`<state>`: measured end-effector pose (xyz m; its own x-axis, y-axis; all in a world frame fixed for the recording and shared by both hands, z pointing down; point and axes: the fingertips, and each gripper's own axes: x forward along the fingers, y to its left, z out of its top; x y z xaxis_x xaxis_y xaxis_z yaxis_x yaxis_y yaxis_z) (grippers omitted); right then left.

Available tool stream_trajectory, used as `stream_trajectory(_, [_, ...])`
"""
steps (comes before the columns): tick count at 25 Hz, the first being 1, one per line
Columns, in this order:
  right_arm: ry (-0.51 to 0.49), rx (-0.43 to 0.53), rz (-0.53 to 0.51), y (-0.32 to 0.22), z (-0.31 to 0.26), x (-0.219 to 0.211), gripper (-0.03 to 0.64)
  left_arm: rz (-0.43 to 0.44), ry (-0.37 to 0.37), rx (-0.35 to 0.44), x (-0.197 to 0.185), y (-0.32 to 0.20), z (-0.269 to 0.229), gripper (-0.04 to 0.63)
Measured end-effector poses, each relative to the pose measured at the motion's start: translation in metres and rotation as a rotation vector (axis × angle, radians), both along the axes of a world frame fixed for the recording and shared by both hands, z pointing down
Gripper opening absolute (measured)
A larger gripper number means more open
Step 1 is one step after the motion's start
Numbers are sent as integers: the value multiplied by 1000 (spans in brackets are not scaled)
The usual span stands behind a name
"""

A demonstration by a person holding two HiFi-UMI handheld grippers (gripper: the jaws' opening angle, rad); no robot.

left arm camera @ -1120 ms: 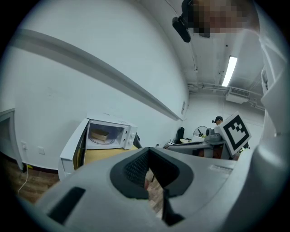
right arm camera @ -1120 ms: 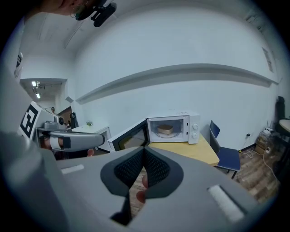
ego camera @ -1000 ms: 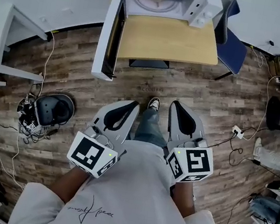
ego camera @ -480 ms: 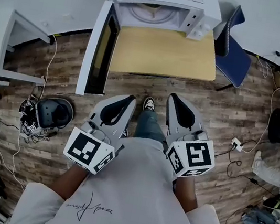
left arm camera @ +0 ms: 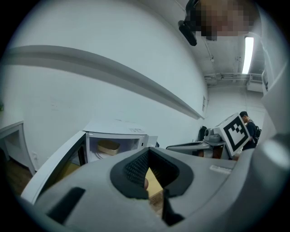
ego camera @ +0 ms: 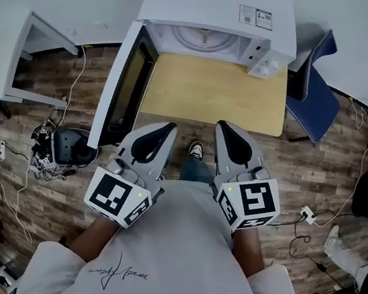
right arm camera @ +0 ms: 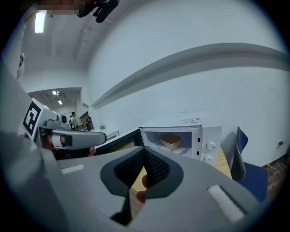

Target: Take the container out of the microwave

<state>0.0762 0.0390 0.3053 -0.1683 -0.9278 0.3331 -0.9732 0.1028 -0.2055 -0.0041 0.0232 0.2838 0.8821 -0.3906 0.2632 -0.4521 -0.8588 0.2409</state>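
Note:
A white microwave [ego camera: 215,5] stands at the back of a wooden table [ego camera: 214,92], its door [ego camera: 120,87] swung open to the left. A tan container [left arm camera: 108,147] sits inside on the turntable, also seen in the right gripper view as the container [right arm camera: 171,140]. In the head view only the turntable [ego camera: 203,41] shows. My left gripper [ego camera: 168,130] and right gripper [ego camera: 224,126] are held side by side before the table's near edge, both shut and empty, well short of the microwave. The left gripper [left arm camera: 147,152] and right gripper [right arm camera: 144,149] point at the open cavity.
A blue chair [ego camera: 315,91] stands to the right of the table. A white desk [ego camera: 17,59] is at the left. A dark round device and cables [ego camera: 65,147] lie on the wooden floor at the left, and more cables [ego camera: 308,216] at the right.
The person has walked toward the table; the microwave and table have come closer in the head view. Both grippers moved forward with them and stayed shut.

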Motion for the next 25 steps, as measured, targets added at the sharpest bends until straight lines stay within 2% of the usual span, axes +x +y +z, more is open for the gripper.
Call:
stream_trajectory(5, [20, 7, -57, -28, 3, 20, 12, -60, 1, 20, 20, -21, -2, 0])
stream_trajectory(10, [127, 3, -102, -51, 11, 36, 12, -121, 3, 34, 35, -38, -3, 0])
stream_trajectory(14, [164, 3, -120, -71, 17, 47, 12, -161, -3, 35, 38, -45, 0, 0])
stream_trajectory(22, [389, 1, -156, -99, 30, 47, 14, -210, 1, 24, 37, -51, 6, 0])
stream_trajectory(25, [436, -4, -173, -109, 39, 45, 14, -229, 12, 24, 34, -55, 6, 0])
